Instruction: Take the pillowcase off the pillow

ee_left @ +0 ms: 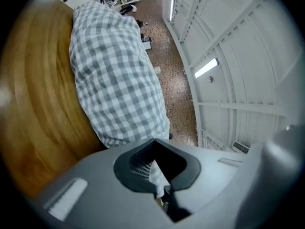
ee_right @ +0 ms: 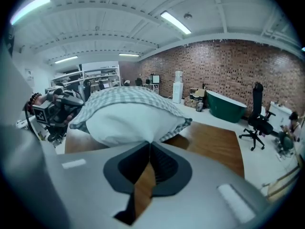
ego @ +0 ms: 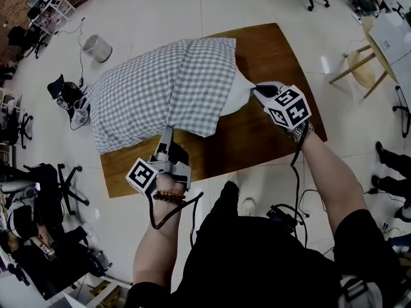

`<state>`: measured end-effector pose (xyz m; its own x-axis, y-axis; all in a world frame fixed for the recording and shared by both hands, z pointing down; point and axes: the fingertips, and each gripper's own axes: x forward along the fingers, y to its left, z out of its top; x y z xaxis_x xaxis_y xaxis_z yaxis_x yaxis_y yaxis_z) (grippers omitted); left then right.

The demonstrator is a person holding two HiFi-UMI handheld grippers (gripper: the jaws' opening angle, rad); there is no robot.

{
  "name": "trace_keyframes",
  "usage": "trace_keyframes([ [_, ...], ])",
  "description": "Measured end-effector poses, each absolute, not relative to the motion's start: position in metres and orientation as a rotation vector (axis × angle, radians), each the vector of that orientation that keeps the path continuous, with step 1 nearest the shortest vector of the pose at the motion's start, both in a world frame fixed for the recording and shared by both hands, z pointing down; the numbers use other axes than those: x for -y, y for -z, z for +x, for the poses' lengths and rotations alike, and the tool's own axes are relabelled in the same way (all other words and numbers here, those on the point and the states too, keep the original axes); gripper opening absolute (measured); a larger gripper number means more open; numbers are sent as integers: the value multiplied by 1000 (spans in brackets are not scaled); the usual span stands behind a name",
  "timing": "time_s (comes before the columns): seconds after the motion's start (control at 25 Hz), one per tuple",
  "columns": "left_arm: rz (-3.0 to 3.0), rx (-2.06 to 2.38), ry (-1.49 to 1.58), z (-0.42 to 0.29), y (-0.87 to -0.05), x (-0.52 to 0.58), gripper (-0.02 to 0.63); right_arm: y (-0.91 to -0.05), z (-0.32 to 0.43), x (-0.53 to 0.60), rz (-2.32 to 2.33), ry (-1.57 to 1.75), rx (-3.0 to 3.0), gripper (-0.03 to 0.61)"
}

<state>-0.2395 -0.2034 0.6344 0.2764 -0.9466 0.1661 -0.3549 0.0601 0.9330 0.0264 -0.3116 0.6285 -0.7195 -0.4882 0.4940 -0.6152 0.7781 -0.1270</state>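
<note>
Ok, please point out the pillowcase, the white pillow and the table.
pillowcase [ego: 173, 82], head view, middle of the checked cloth
pillow [ee_right: 128, 120], right gripper view, bare white end
table [ego: 270, 53], head view, bare wood near far corner

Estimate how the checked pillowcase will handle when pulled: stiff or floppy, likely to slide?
Likely floppy: the pillowcase drapes and folds where the left gripper pinches its hem. Probably light, thin cloth: it fits between shut jaws. It may slide off, since the white pillow already pokes out, pinched by the right gripper.
</note>
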Motion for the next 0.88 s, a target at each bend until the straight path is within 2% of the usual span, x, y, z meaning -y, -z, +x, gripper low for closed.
trace_keyframes([
  [0.28, 1451, 1244, 858, -273, -627, 184, 0, -625, 36, 294, 934, -390, 2447, 9],
  [0.48, 1427, 1301, 844, -297, -637, 168, 0, -625, 49, 287, 1039, -449, 2385, 9],
  [0.64, 1437, 1223, 928, -293, -633, 162, 0, -632, 47, 271, 1053, -476, 2355, 8],
  [0.88, 1378, 1174, 861, -265, -651, 141, 5, -651, 37, 246, 1003, -490, 2342, 17],
])
